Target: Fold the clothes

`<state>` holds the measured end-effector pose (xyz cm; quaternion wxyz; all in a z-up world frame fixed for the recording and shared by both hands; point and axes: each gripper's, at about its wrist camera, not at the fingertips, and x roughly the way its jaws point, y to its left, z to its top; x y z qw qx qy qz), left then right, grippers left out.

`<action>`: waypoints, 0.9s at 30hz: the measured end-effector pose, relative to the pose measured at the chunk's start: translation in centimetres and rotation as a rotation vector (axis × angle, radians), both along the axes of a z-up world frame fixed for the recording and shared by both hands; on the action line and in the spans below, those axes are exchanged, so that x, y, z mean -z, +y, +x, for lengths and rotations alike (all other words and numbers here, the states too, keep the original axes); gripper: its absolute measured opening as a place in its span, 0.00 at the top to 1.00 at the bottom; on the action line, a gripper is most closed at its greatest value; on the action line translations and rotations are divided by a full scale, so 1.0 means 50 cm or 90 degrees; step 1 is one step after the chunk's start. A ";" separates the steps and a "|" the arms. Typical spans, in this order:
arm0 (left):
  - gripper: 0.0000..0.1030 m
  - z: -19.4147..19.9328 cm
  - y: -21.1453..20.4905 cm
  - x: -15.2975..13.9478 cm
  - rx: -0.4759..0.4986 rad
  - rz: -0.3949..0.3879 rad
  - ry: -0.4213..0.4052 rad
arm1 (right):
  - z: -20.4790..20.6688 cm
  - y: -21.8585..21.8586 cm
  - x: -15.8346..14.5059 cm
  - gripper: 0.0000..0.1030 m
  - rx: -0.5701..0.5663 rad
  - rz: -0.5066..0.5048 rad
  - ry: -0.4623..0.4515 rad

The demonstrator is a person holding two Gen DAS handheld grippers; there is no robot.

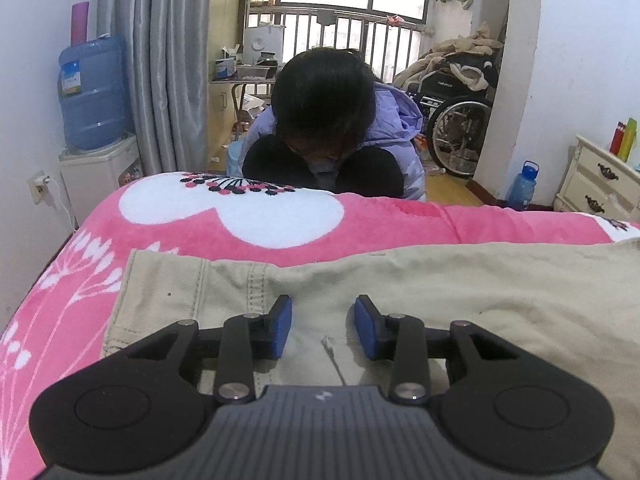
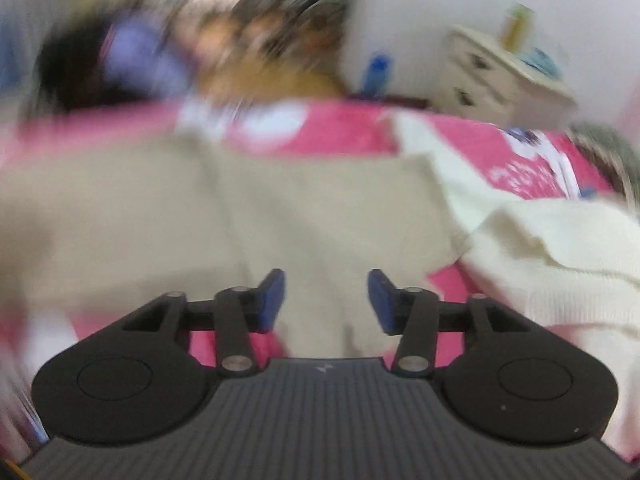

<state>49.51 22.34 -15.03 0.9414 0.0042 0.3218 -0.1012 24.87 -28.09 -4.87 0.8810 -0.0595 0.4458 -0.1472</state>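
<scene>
Khaki trousers (image 1: 440,300) — one pair, spread flat on a pink flowered blanket (image 1: 280,236) covering the bed. Cream knitted sweater (image 2: 560,248) — one, lying just right of the trousers. Left gripper (image 1: 323,328) over the trousers, jaws apart, holding nothing. Right gripper (image 2: 326,300) above the trousers' near edge, jaws apart, empty; its view is blurred. One person (image 1: 328,120) crouches beyond the bed.
</scene>
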 end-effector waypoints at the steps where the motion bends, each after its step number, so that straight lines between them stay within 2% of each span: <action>1: 0.64 0.001 -0.003 0.000 -0.001 0.006 0.000 | 0.001 0.018 0.032 0.47 -0.034 -0.032 0.033; 4: 0.63 0.004 -0.016 -0.002 -0.002 0.032 0.001 | 0.006 0.053 0.125 0.45 -0.122 -0.113 0.093; 7: 0.62 0.004 -0.024 -0.003 -0.001 0.050 0.000 | 0.006 0.047 0.185 0.49 -0.139 -0.163 0.126; 9: 0.62 0.004 -0.026 -0.004 0.000 0.055 0.000 | 0.002 0.029 0.179 0.82 -0.113 -0.147 0.109; 10: 0.62 0.004 -0.026 -0.004 0.000 0.057 0.001 | 0.000 0.021 0.169 0.95 -0.094 -0.139 0.092; 13: 0.61 0.003 -0.030 -0.005 0.000 0.066 0.001 | -0.009 -0.001 0.102 0.95 -0.041 -0.133 0.006; 16: 0.60 0.002 -0.032 -0.004 0.004 0.073 -0.004 | 0.004 -0.050 0.017 0.95 0.004 -0.076 -0.071; 21: 0.60 0.002 -0.028 -0.001 0.004 0.065 -0.006 | 0.096 -0.191 -0.062 0.95 0.088 -0.004 -0.141; 24: 0.60 0.002 -0.025 -0.001 0.004 0.063 -0.005 | 0.179 -0.288 -0.050 0.95 0.133 0.035 -0.125; 27: 0.60 0.002 -0.024 -0.001 0.004 0.062 -0.005 | 0.255 -0.350 -0.010 0.94 0.159 0.037 -0.083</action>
